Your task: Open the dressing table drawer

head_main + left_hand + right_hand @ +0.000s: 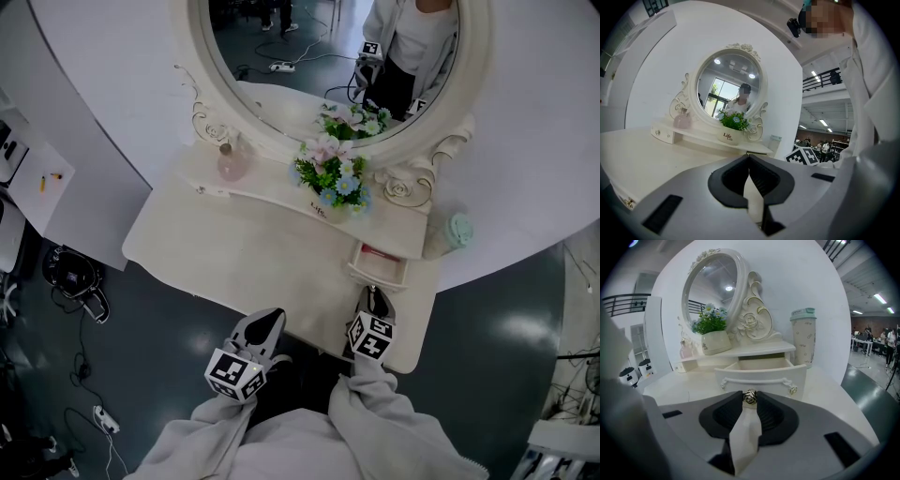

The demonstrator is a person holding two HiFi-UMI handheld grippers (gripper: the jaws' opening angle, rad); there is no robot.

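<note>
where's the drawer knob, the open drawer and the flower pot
drawer knob (749,397), right gripper view, on its rose-shaped metal face
open drawer (761,373), right gripper view, on its front panel
flower pot (715,342), right gripper view, on its side wall

Not a home, I'm in a big lab/studio hall. The dressing table (244,253) is staged against a curved white backdrop panel (103,75). The dark floor (169,347) has loose cables (82,370) and gear. Further off are ceiling strip lights (880,298), a mezzanine railing (825,77), and people at work desks (869,341).
</note>
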